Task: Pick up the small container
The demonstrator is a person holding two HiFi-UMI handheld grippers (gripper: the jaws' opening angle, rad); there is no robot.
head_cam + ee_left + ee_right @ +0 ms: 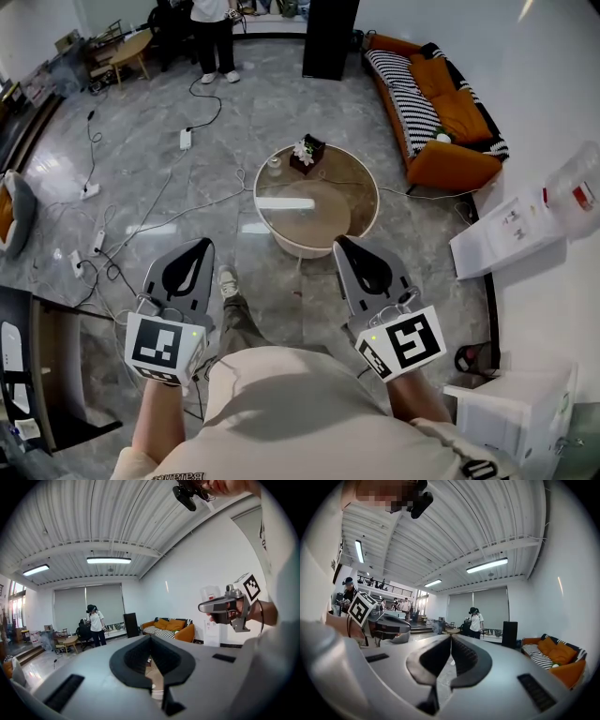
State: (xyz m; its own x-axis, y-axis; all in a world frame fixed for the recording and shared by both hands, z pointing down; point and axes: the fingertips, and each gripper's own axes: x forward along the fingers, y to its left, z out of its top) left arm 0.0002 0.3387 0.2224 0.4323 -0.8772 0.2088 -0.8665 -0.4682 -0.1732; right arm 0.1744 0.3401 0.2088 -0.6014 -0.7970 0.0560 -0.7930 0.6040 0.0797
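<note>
Both pairs of jaws are pressed together tip to tip with nothing between them. The left gripper (pixel 202 243) shows this in its own view, and so does the right gripper (pixel 451 636). Through the hollow behind the left jaws' tips only a tan and whitish patch shows, and I cannot tell what it is.

The small container (pixel 273 165) is a pale speck on the far left part of the round table (pixel 281 246). It lies well ahead of both jaw tips, between their two lines, and is too small for its shape to be read. Just right of it stands a dark box with flowers (pixel 307 153). Neither gripper view shows the container, as each gripper's own body covers the lower half of the picture.

The person's torso (pixel 300 412) fills the bottom of the head view and cuts off both forearms. Each gripper appears at the edge of the other's view, partly hidden by the hand holding it.

The table's near rim curves just ahead of the right jaws and to the right of the left jaws, with bare floor between rim and tips. Cables (pixel 141 225) trail across the floor left of the left jaws. An orange sofa (pixel 441 112) lies far right of the right jaws, and a white cabinet (pixel 506 239) is nearer on that side. A standing person (pixel 214 37) is well beyond the table.
</note>
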